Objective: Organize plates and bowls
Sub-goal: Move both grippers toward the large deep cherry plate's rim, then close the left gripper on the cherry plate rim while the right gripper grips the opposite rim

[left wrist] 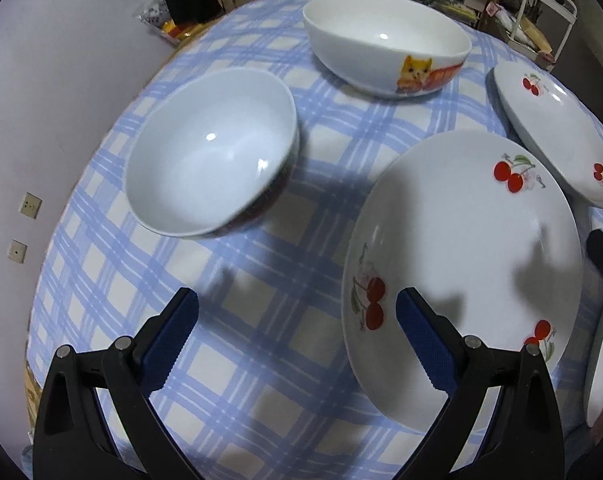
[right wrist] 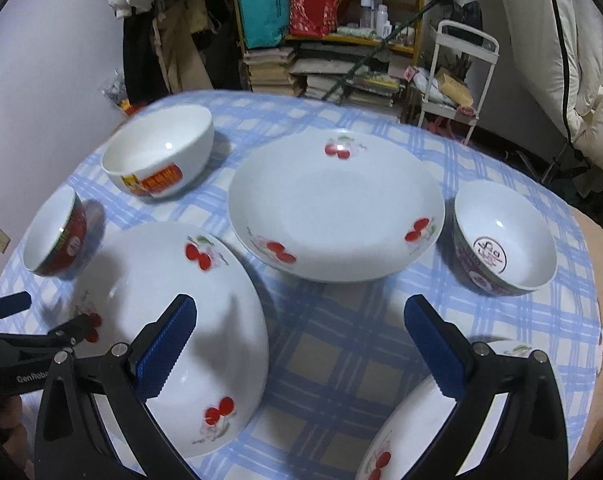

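Observation:
My left gripper [left wrist: 297,320] is open and empty above the blue checked tablecloth [left wrist: 261,280]. Its right finger overlaps a cherry plate [left wrist: 469,248]. A red-sided bowl [left wrist: 209,152] lies ahead on the left, a white bowl with a cat picture [left wrist: 381,40] farther back, and a second cherry plate [left wrist: 553,128] at the right. My right gripper [right wrist: 299,324] is open and empty. The near cherry plate [right wrist: 205,320] is at its left finger, the second cherry plate [right wrist: 337,208] ahead, a patterned bowl [right wrist: 505,236] to the right, and a third cherry plate [right wrist: 405,440] under its right finger.
The cat bowl [right wrist: 161,156] and red-sided bowl [right wrist: 55,232] sit at the left in the right wrist view, where my left gripper [right wrist: 21,320] also shows. Shelves of books and bags [right wrist: 329,40] and a white trolley [right wrist: 457,80] stand behind the table.

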